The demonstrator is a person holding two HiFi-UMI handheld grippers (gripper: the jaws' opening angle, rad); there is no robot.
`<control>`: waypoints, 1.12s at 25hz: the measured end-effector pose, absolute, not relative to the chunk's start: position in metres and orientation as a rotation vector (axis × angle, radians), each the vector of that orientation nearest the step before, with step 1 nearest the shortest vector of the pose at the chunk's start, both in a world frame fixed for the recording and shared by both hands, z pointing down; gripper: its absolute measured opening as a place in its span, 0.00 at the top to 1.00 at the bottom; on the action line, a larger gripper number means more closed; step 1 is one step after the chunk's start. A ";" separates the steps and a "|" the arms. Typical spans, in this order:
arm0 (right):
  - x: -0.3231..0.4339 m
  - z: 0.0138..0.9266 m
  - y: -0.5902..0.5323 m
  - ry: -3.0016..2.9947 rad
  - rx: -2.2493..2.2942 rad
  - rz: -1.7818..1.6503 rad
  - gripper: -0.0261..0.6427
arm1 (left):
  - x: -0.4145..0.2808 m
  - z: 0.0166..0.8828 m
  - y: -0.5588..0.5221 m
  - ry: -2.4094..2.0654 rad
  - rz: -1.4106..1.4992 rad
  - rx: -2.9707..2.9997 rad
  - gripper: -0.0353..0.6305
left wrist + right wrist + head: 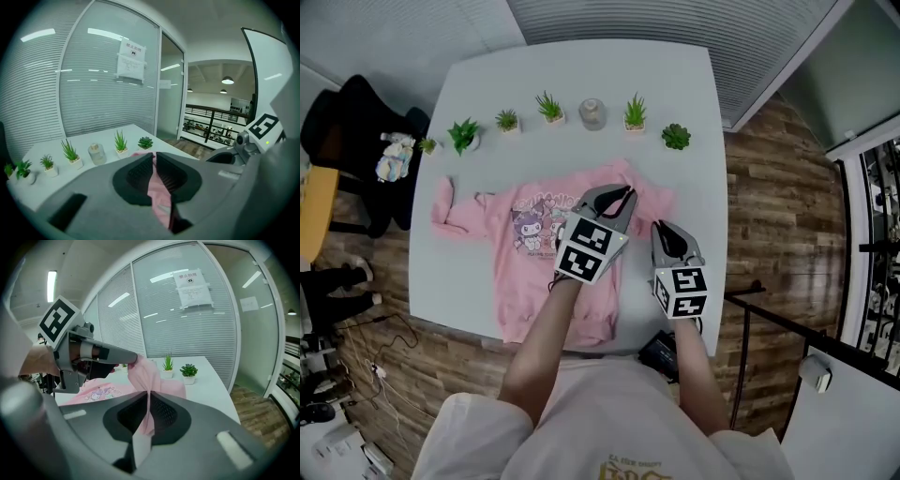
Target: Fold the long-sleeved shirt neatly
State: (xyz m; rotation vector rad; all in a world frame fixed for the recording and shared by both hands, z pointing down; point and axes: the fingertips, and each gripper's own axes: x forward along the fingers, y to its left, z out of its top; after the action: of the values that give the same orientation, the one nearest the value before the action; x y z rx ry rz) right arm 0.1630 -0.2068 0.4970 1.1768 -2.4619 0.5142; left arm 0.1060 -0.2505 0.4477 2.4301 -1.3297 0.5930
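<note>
A pink long-sleeved shirt (534, 253) with a cartoon print lies front-up on the white table (675, 103). Its left sleeve (445, 211) is spread toward the table's left edge. My left gripper (623, 194) is shut on pink cloth at the shirt's upper right and lifts it off the table. The cloth (157, 187) runs between the closed left gripper (153, 157) pads. My right gripper (660, 226) is beside it and shut on the same strip of pink fabric (146, 373). In the right gripper view that strip stretches from the right gripper (148, 397) up to the left gripper (132, 360).
Several small potted plants (635, 113) and a glass jar (592, 113) stand in a row along the table's far edge. A black chair (356, 122) holding a small toy is at the left. A dark object (661, 352) lies at the table's near edge. Wood floor is to the right.
</note>
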 end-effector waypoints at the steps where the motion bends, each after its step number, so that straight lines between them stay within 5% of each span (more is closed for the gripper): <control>1: 0.157 0.494 -0.207 -2.474 1.165 0.511 0.92 | 0.100 0.444 -0.249 -1.348 0.589 2.425 0.90; 28: 0.037 0.478 -0.197 -2.614 0.809 0.490 0.92 | -0.032 0.431 -0.214 -1.694 0.579 2.202 0.90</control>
State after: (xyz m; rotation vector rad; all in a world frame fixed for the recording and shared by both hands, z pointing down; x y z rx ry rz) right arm 0.0375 -0.1966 0.4779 0.8090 -2.6141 0.4900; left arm -0.0322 -0.2144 0.4312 2.2023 -1.6935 0.5787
